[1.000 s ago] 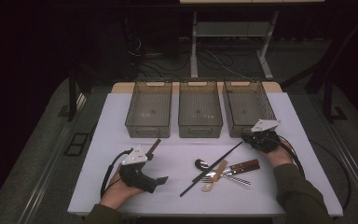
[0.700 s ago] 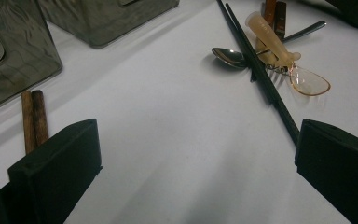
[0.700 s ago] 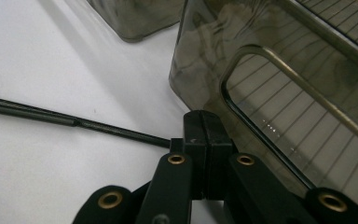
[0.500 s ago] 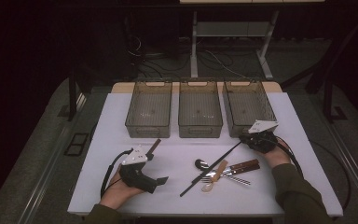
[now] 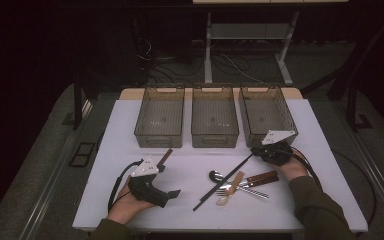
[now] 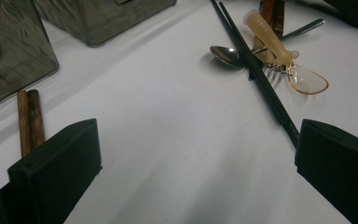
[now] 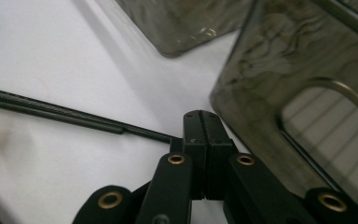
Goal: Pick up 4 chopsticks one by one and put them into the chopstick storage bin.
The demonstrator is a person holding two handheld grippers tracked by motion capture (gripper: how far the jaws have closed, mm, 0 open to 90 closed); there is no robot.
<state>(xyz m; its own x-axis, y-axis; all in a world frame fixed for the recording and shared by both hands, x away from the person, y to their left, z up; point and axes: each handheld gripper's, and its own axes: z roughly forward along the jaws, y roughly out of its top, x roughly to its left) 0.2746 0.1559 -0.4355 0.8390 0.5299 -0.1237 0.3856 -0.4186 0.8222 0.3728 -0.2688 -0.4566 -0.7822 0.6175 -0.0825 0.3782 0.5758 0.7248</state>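
Right gripper view has the black chopsticks [image 7: 51, 112] running in from the left across the white table [image 7: 51, 46], one of them ending at the right gripper [image 7: 200, 122], whose jaws are pressed flat together at that tip. Whether the tip is truly pinched or merely lies beside the closed jaws I cannot tell; by my reading the step in hand is taking the chopsticks by their far end, just in front of the right bin [image 7: 307, 107].

From the high view the chopsticks [image 5: 223, 181] slant down and leftward from the right bin [image 5: 267, 112], passing just left of the cutlery pile [image 5: 240, 184] of spoon, fork and brown handles. The next move, I judge, calls for a firm hold on both sticks together, then a lift that keeps the long tail from sweeping the pile, and a turn so they lie lengthwise in one bin.

The right gripper [image 5: 274, 150] sits low just before the right bin's near wall, the forearm reaching up from the table's near edge. The left gripper [image 5: 152, 182] rests well left of that bin, in an upturned palm, with its jaws wide apart around nothing; two brown sticks [image 6: 30, 121] lie beside its left jaw.
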